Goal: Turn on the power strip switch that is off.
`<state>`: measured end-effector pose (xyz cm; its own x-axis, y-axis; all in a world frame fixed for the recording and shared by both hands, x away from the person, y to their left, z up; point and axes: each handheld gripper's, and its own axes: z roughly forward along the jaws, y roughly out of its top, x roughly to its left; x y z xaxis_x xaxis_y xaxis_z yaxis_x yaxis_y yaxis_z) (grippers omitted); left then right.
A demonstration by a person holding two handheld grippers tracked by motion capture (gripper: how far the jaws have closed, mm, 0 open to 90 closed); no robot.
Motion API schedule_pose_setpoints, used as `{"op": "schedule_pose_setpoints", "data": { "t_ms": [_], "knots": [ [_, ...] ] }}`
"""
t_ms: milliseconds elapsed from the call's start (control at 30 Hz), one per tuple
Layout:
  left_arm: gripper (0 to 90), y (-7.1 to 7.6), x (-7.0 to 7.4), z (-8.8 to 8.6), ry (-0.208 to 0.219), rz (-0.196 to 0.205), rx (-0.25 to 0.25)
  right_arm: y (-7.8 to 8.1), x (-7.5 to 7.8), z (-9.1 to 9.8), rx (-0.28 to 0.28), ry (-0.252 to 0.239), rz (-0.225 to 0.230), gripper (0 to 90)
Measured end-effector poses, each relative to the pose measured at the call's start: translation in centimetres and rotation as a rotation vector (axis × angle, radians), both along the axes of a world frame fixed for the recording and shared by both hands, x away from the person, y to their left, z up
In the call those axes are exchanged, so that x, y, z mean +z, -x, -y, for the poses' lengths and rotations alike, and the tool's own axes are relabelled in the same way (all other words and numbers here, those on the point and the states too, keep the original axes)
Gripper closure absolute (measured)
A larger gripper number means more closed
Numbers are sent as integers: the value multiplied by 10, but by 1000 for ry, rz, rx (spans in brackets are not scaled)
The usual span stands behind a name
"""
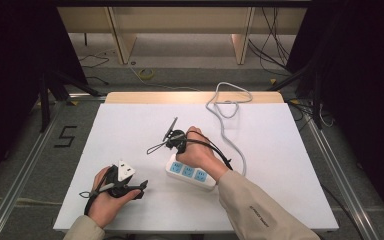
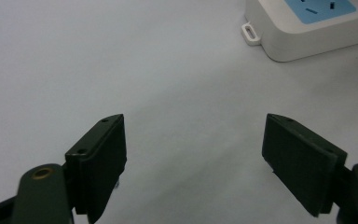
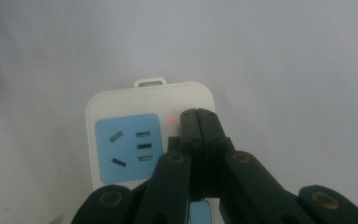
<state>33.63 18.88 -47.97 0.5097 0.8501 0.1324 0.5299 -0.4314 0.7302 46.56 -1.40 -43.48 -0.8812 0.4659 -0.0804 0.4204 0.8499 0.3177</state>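
High view: power strip point(image 1: 192, 172) lies near the desk point(image 1: 130, 130) centre, long axis slanting toward the near right corner; right claw point(image 1: 176, 141) at its far end, left claw point(image 1: 139, 188) apart toward the near left corner, right hand nearer.
Left gripper view: jaws apart, empty; strip's end cut off at frame edge.
Right gripper view: jaws together over the strip beside a red light point(image 3: 171, 121); contact hard to make out; the strip's length hidden behind them.

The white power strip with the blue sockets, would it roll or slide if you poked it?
The power strip is a flat box lying flat on the table, so it probably won't roll or tip. Its smooth plastic might slide. Its grey cord curls loosely, so it is likely floppy and would trail behind.
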Motion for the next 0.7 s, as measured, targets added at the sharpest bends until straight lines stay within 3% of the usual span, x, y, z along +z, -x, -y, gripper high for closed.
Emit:
{"op": "schedule_pose_setpoints", "data": {
  "t_ms": [700],
  "knots": [
    [218,0,0,0,1,1,1,-1,1,0,0,-6,1,900]
  ]
}}
